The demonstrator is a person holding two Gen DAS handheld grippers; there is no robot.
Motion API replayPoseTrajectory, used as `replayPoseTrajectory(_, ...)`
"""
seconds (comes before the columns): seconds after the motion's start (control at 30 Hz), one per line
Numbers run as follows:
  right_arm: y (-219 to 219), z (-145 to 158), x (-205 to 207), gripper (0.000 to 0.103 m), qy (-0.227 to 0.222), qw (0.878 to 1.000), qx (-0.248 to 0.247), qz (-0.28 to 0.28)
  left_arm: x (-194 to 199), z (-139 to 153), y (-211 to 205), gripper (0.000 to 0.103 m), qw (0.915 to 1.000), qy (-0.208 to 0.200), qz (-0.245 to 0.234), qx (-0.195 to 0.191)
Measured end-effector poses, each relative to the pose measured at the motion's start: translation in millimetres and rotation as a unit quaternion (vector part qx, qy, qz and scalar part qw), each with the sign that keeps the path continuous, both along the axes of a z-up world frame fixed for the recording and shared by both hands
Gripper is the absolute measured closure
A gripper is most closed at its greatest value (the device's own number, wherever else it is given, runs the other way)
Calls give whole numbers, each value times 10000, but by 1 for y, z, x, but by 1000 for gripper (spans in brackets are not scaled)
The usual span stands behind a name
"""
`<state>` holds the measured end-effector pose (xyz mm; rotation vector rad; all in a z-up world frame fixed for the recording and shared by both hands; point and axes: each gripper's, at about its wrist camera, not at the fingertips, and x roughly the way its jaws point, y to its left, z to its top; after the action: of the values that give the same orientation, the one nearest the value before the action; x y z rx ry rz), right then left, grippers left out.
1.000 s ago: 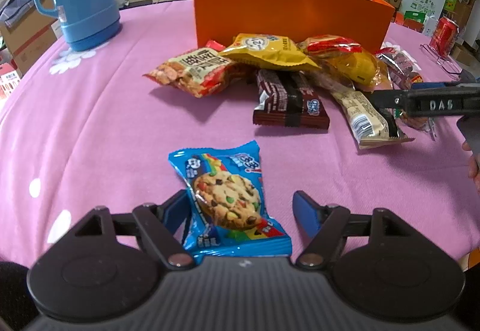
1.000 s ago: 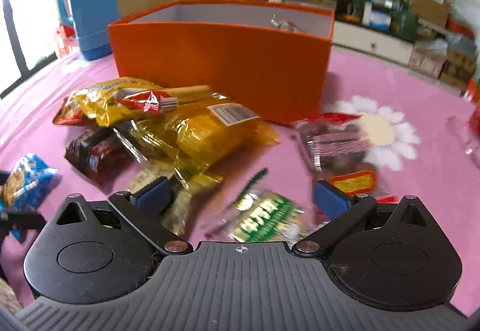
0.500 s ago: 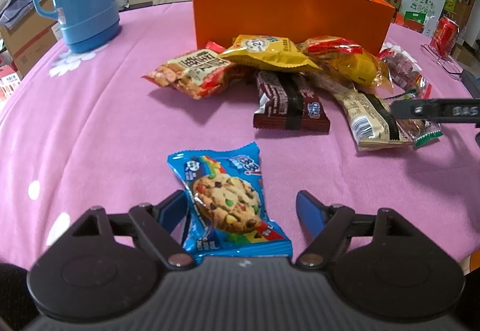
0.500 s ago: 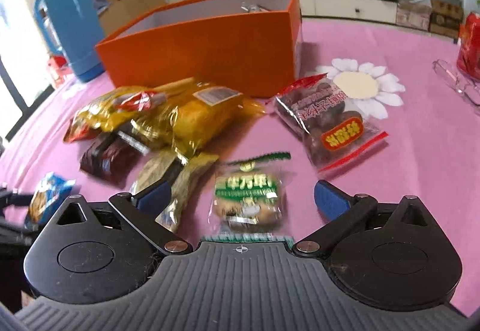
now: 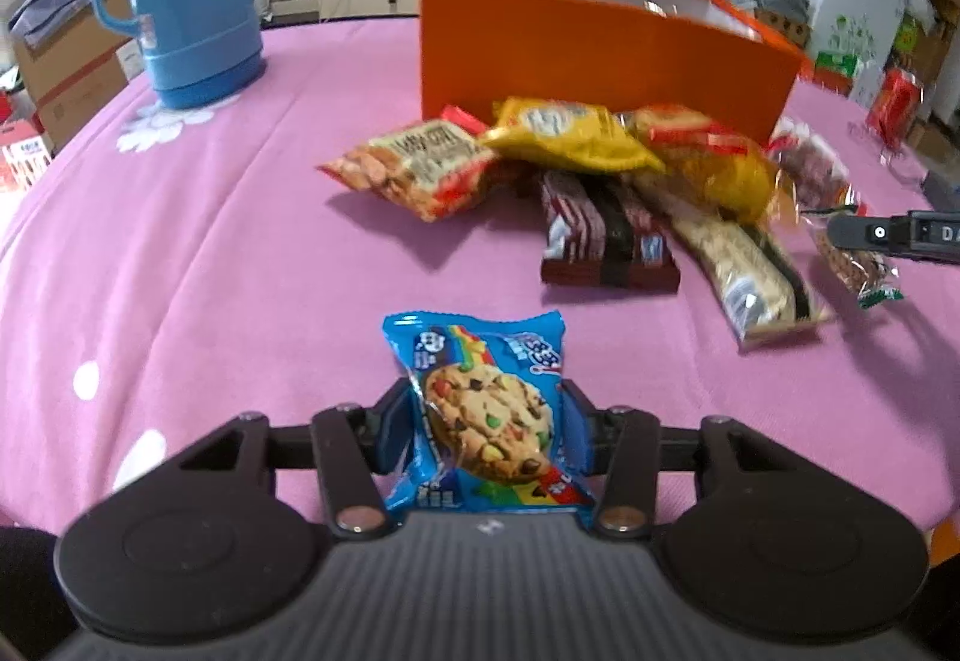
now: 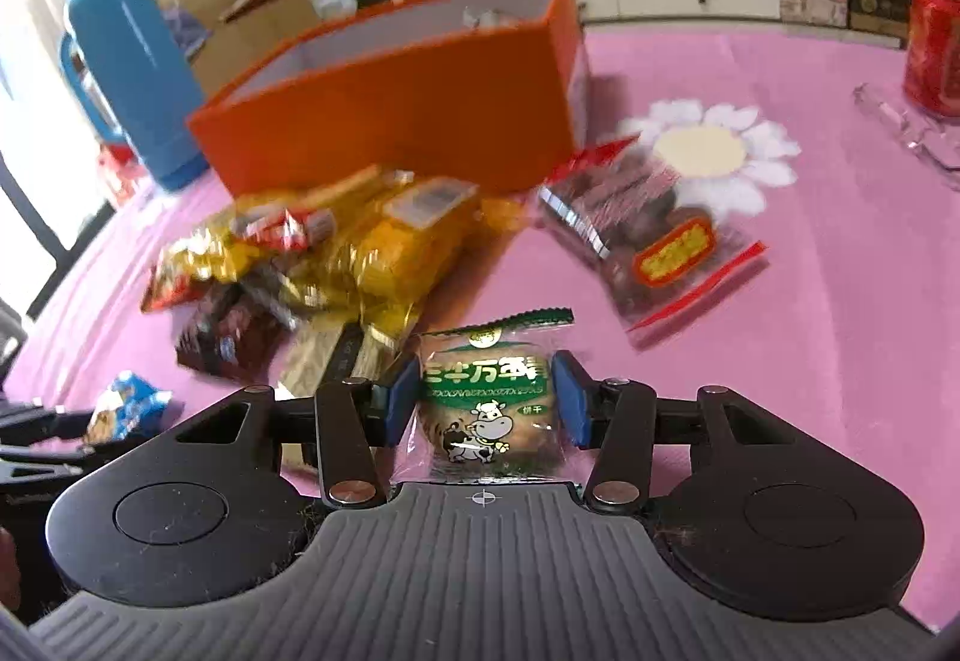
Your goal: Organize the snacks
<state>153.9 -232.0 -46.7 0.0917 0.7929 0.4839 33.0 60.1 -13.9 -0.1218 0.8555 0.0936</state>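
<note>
Right gripper (image 6: 485, 402) clamps the green biscuit packet (image 6: 489, 403).

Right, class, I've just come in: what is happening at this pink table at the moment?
A person is sorting snacks with a gripper in each hand. The left gripper is shut on a blue cookie packet, and the right gripper is shut on a green biscuit packet. The other snacks lie in a pile in front of the open orange box, so both packets have yet to go in.
</note>
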Motion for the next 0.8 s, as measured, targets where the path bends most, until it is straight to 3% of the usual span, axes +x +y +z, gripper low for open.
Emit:
replayPoseTrajectory(0.27,-16,29,9,71,-321,9952,885,-259,32,53,16,54,9982,-514,91,-297)
replayPoseTrajectory(0.57,42,112,64,70,-1492,9877,463,2,144,111,25,54,9920,-1201,86,-366)
replayPoseTrajectory(0.67,67,116,104,70,-1580,9865,435,32,182,110,24,54,9926,-1165,102,-325)
replayPoseTrajectory(0.8,94,97,155,71,-1355,9902,344,62,228,95,20,54,9946,-1025,109,-135)
